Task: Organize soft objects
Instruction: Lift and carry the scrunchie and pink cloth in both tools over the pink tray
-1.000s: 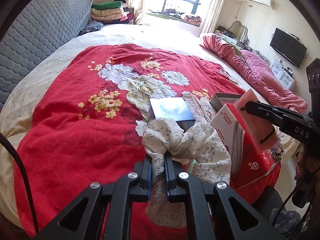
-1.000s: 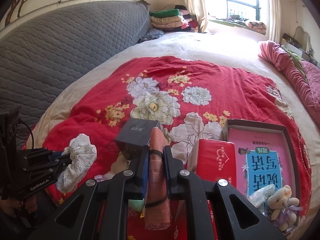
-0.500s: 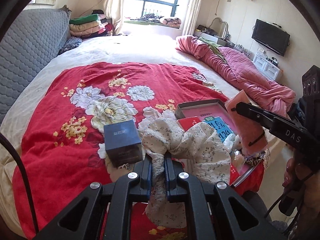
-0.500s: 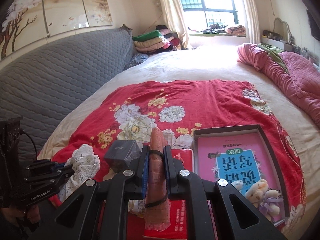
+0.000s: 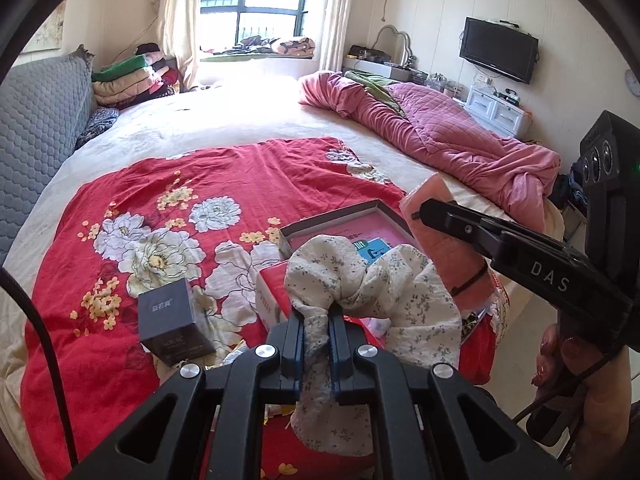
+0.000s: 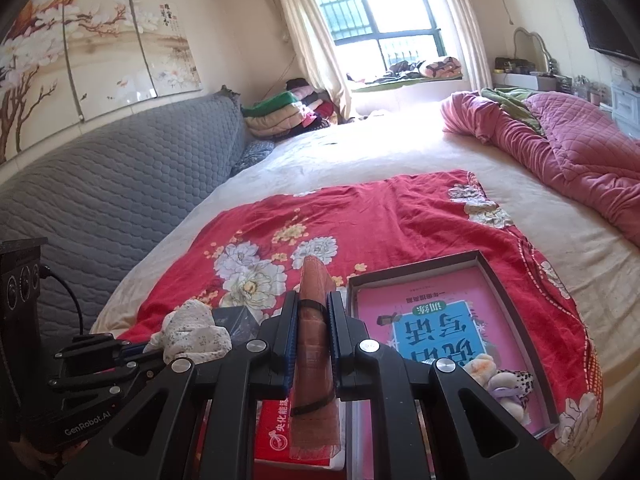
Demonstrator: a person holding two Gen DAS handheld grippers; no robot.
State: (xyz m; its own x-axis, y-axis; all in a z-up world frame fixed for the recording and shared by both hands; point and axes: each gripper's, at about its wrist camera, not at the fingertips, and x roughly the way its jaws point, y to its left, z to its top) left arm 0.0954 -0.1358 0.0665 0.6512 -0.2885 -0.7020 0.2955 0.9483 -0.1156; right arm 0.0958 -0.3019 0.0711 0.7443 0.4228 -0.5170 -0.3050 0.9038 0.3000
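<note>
Count: two soft items held, one per gripper. Your left gripper (image 5: 317, 326) is clamped on a floral cloth (image 5: 372, 284), bunched and drooping, above the red packet (image 5: 276, 294). Your right gripper (image 6: 312, 322) pinches a pink roll (image 6: 314, 344) with a black band, upright between the fingers, above the same packet. One tray (image 6: 516, 312) on the red blanket (image 6: 360, 216) holds one book (image 6: 436, 332) and one plush toy (image 6: 498, 380); one dark box (image 5: 174, 322) stands left
</note>
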